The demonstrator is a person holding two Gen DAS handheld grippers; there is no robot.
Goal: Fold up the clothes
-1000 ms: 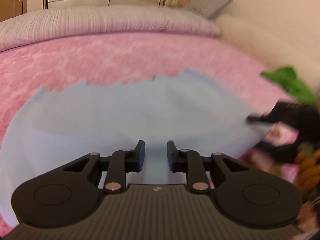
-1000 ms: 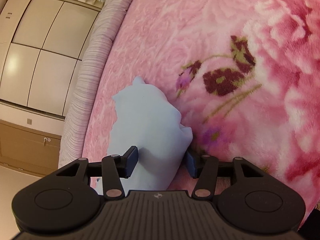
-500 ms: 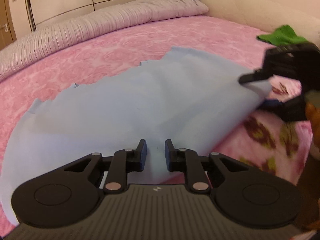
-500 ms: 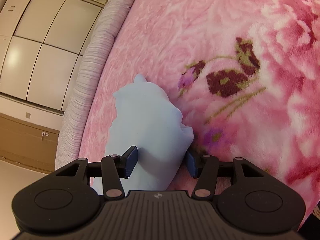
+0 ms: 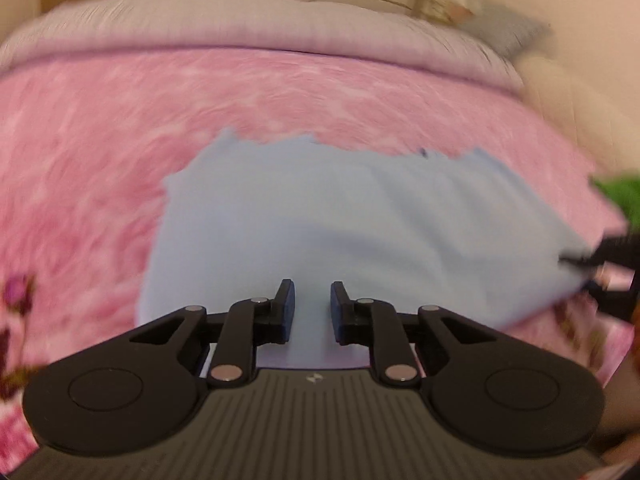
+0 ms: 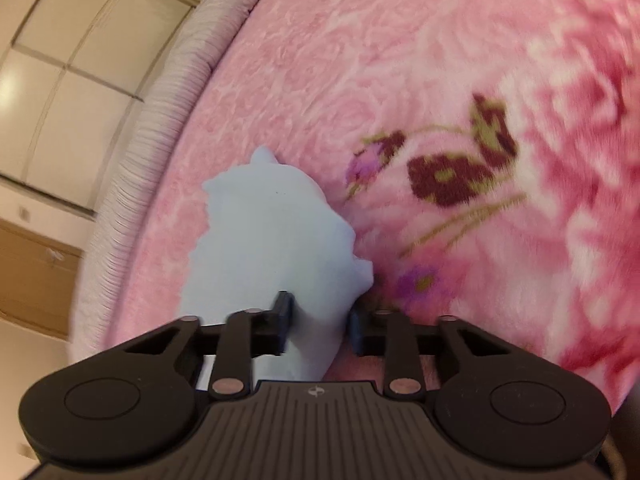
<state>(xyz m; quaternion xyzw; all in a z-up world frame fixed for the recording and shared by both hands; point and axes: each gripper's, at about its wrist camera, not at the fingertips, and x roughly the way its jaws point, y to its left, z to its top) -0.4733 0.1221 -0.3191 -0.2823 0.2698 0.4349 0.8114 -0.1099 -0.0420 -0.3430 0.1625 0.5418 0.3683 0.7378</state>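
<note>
Across the pink bed (image 5: 120, 152) the blue cloth (image 5: 340, 220) lies stretched left to right, its near edge between the part-open left hand-held gripper (image 5: 311, 306), its far right corner bunched in the similarly spread right hand-held gripper (image 6: 320, 312), though actual clamping is unclear.

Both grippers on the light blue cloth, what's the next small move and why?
Probably carry both held corners forward to the far jagged edge. The light blue cloth sits between the fingers of the left gripper and the right gripper, and lies in a single layer on the pink floral blanket.
</note>
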